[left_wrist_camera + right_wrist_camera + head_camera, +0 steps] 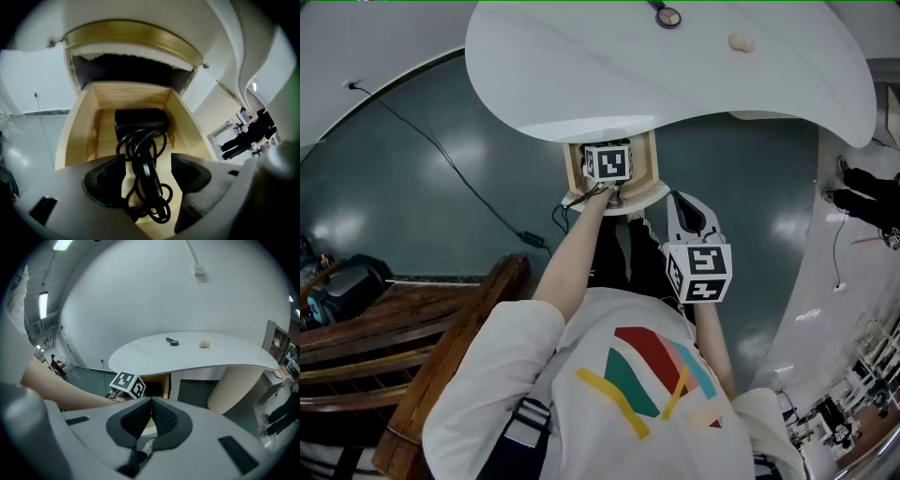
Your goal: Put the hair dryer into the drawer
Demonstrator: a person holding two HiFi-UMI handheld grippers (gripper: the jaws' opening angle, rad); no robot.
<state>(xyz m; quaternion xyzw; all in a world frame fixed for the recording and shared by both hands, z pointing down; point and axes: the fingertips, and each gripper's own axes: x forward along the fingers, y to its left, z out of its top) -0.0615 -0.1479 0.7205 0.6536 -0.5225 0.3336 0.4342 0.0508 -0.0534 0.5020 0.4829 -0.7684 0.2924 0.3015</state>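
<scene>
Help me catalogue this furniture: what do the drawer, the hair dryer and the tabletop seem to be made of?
The drawer looks like pale, bare wood: faint grain shows on its walls. The hair dryer seems black plastic, matte with a faint sheen. The tabletop is white and smooth with soft reflections, perhaps laminate or painted board; the look leaves it open.

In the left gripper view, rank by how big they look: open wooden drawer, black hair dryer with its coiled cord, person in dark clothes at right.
1. open wooden drawer
2. black hair dryer with coiled cord
3. person in dark clothes, small only because far from the camera
</scene>
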